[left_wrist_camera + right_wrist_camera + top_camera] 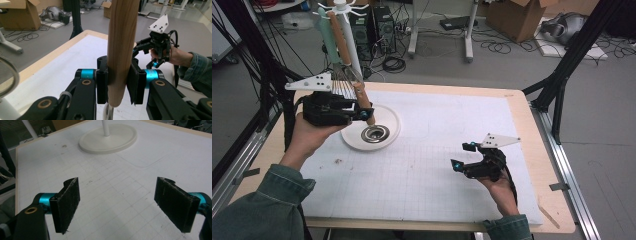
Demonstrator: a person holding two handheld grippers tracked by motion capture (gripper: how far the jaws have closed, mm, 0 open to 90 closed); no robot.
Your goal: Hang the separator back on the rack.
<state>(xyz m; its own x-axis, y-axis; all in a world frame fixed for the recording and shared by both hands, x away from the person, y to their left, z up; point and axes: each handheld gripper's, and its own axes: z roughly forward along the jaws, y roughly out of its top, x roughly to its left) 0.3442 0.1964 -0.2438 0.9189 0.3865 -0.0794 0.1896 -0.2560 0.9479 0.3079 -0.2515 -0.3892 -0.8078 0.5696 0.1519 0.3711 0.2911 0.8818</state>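
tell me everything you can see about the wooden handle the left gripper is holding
The wooden handle is a smooth, round, light-brown shaft with visible grain and a rounded lower end. It stands nearly upright, leaning slightly, clamped between the two black jaws of the left gripper. A metal stem leaves its lower end, leading down to a small round strainer head over the white stand base. Its upper end rises out of the left gripper view.

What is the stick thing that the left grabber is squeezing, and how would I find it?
Find the white rack at the table's far left, standing on a round white base. The left gripper is shut on a wooden handle there, with a small metal strainer at its lower end. Its neighbour's handle is pale green.
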